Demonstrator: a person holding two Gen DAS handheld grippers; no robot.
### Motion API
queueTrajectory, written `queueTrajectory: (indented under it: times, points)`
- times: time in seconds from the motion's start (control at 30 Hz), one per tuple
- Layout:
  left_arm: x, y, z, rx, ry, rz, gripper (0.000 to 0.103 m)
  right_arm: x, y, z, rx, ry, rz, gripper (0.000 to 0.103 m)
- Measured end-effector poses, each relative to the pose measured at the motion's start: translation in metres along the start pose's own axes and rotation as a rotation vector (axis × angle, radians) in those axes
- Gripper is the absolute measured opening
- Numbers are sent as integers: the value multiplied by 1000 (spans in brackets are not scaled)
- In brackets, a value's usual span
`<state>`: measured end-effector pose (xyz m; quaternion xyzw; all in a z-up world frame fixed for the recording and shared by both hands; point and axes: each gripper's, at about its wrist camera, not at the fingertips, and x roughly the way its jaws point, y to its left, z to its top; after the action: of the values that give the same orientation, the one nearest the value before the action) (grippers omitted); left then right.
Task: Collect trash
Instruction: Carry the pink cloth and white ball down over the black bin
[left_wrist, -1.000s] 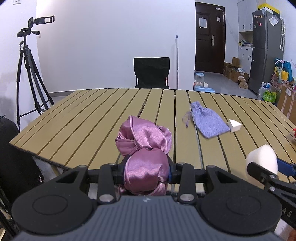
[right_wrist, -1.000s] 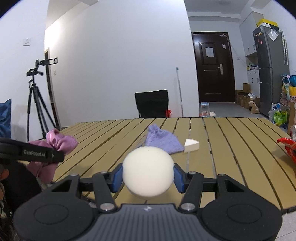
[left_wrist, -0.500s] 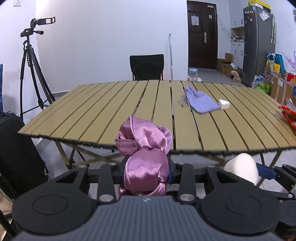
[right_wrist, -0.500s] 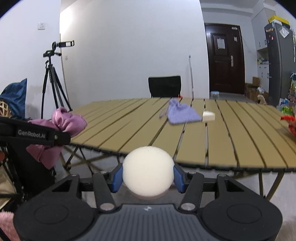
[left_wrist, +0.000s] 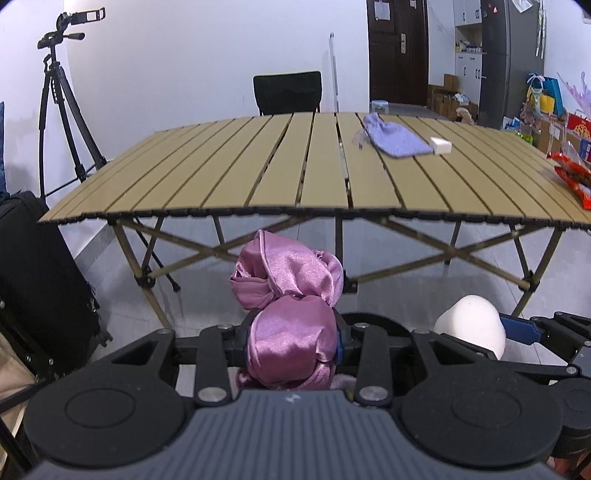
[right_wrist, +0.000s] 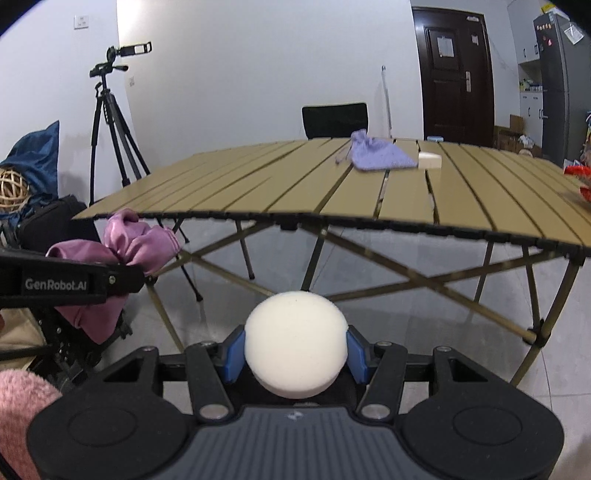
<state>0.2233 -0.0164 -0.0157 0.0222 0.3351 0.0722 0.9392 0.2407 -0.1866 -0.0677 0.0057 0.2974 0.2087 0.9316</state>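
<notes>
Slatted table (left_wrist: 295, 177) ahead, seen from below its near edge, floor beneath. Left gripper (left_wrist: 291, 341) clamped on a crumpled pink cloth (left_wrist: 288, 295); right gripper (right_wrist: 295, 352) clamped on a white foam puck (right_wrist: 295, 345). Both loads off the table, side by side. Carrying step, most likely. Purple pouch (left_wrist: 397, 138), white block (left_wrist: 441, 144) near the far edge; red wrapper (left_wrist: 574, 179) at the right edge, uncollected. Next: find a bin, none in sight, then release.

White sponge (right_wrist: 295, 343) between tongs (right_wrist: 295, 350)

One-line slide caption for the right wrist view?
Right gripper holds a round white sponge below the slatted table; left gripper alongside carries a pink satin pouch.
</notes>
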Motion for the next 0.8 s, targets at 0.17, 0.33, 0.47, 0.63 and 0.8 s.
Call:
queueTrajectory:
  times: [0.17, 0.33, 0.47, 0.63, 0.8]
  points:
    - [3, 5, -16, 0, 33, 2, 37, 1, 8, -16, -13, 48, 3, 54]
    - [5, 9, -31, 0, 65, 8, 37, 3, 17, -29, -25, 92, 2, 54]
    - [8, 13, -45, 0, 89, 11, 37, 7, 23, -39, -41, 132, -3, 54]
    - [19, 20, -63, -17, 139, 15, 37, 14, 31, -55, -58, 201, 0, 54]
    - [31, 22, -81, -18, 189, 15, 37, 20, 39, -69, -84, 251, -5, 54]
